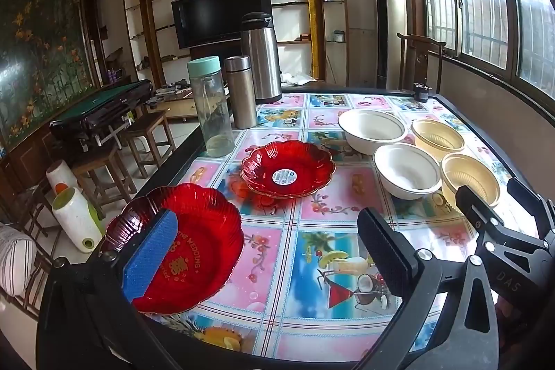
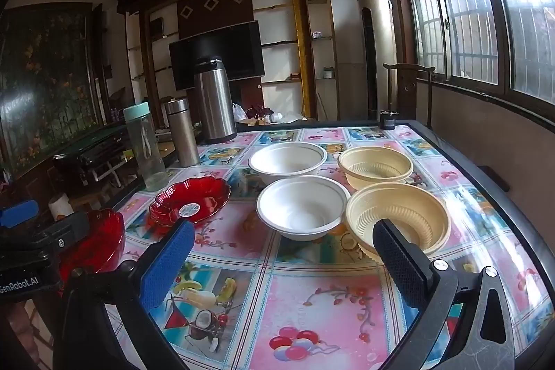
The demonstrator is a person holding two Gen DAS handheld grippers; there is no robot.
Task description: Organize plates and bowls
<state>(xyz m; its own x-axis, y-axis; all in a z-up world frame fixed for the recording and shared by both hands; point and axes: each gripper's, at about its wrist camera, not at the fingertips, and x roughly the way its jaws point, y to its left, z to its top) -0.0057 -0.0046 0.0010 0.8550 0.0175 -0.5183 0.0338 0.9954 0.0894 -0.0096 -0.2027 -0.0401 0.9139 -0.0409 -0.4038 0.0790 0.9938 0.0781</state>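
Two red glass plates lie on the left of the table: a near one (image 1: 204, 252) (image 2: 100, 238) and a far one (image 1: 288, 174) (image 2: 190, 203). Two white bowls (image 1: 373, 130) (image 1: 406, 170) and two cream bowls (image 1: 437, 134) (image 1: 470, 175) sit in a square on the right. My left gripper (image 1: 267, 257) is open, its blue finger over the near red plate's left side; contact cannot be told. My right gripper (image 2: 286, 264) is open and holds nothing. Its black finger stands just before the near cream bowl (image 2: 399, 217), with the near white bowl (image 2: 303, 207) ahead.
A clear bottle with a mint lid (image 1: 210, 106), a steel flask (image 1: 241, 92) and a tall steel thermos (image 1: 262, 58) stand at the table's back left. A small dark jar (image 1: 421, 91) sits at the back right corner. Wooden stools (image 1: 149, 137) are left of the table.
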